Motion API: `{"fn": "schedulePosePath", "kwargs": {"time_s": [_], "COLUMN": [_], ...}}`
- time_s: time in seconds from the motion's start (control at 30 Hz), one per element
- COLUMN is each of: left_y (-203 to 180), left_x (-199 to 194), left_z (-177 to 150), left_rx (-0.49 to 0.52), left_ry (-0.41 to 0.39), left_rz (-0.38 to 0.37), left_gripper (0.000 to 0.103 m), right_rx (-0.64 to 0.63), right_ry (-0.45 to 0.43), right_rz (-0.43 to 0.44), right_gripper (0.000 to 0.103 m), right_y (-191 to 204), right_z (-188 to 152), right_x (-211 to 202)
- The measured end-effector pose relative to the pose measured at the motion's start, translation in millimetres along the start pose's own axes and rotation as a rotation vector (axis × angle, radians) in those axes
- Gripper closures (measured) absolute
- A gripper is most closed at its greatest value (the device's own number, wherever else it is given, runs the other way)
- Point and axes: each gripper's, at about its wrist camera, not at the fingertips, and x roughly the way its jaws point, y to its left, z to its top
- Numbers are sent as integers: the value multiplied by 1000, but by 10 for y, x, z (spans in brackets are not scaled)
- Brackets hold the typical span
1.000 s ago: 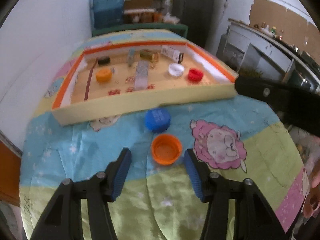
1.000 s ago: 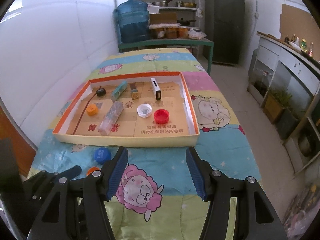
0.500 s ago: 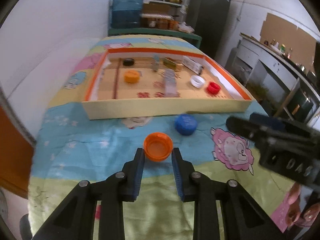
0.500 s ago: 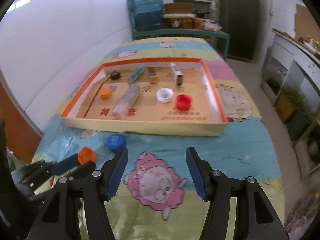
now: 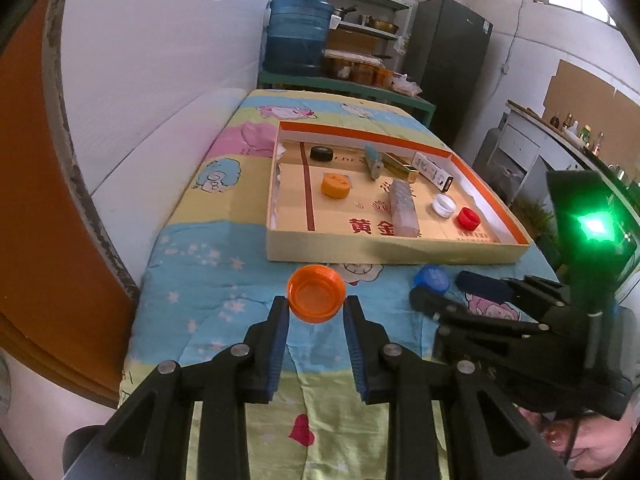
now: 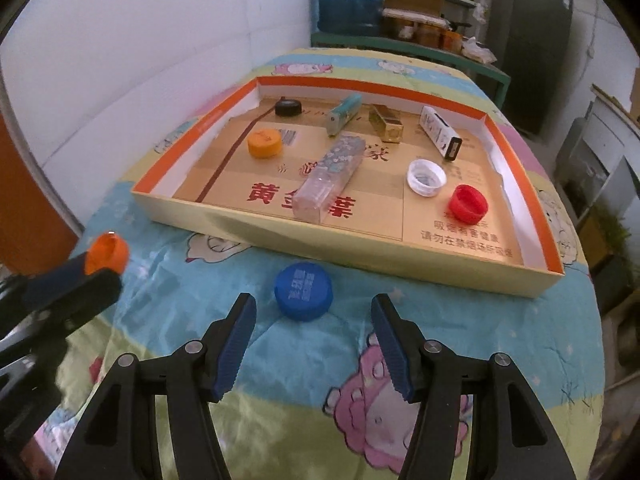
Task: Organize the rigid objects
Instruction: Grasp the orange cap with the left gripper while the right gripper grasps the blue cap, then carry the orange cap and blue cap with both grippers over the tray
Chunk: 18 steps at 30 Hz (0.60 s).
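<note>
Left wrist view: my left gripper (image 5: 316, 312) is pinched on the open orange cap (image 5: 316, 293), its blue pads pressed on either side, and the cap sits clear above the cartoon blanket (image 5: 208, 300). Beyond it lies the shallow cardboard tray (image 5: 360, 250), which holds a yellow-orange cap (image 5: 335, 184), a black cap (image 5: 321, 153), a white cap (image 5: 444, 204), a red cap (image 5: 469, 217) and a clear plastic box (image 5: 404, 208). At the right, my right gripper (image 5: 436, 286) reaches down at the blue cap (image 5: 432, 278).

Right wrist view: the jaws of my right gripper (image 6: 313, 312) are closing, half spread. The blue cap (image 6: 303, 290) lies on the blanket just beyond the fingertips, untouched, near the tray's near wall (image 6: 320, 246). At the far left, my left gripper (image 6: 94, 274) holds the orange cap (image 6: 107, 253).
</note>
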Motion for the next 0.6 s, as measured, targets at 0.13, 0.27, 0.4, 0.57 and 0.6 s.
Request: {"fn": "schedulePosePath", "kwargs": {"time_s": [0.13,0.27,0.4,0.57,0.6], "left_y": [34,37,22,-27,-46], "left_x": [19,23,-6,-33,-36], "left_z": [7,25,50,117,135], "left_rx": [-6,-7,-1,11,13], "left_ry": [3,1,-4,-11,-13], "left_rz": [-6,-16,-25,-35,-37], "left_gripper": [74,74,74,74,74], "right_rx": [3,14,21,34,36], "right_ry": [-1,-6,-35,-65,-71], "right_rz": [6,25,39,49,49], "right_gripper": [73,73,73,73,73], "right_y": [-26,-48,-71,-128,-144], "right_z": [35,22,18,47,59], "right_x": [5,-49,-203,-387,-424]}}
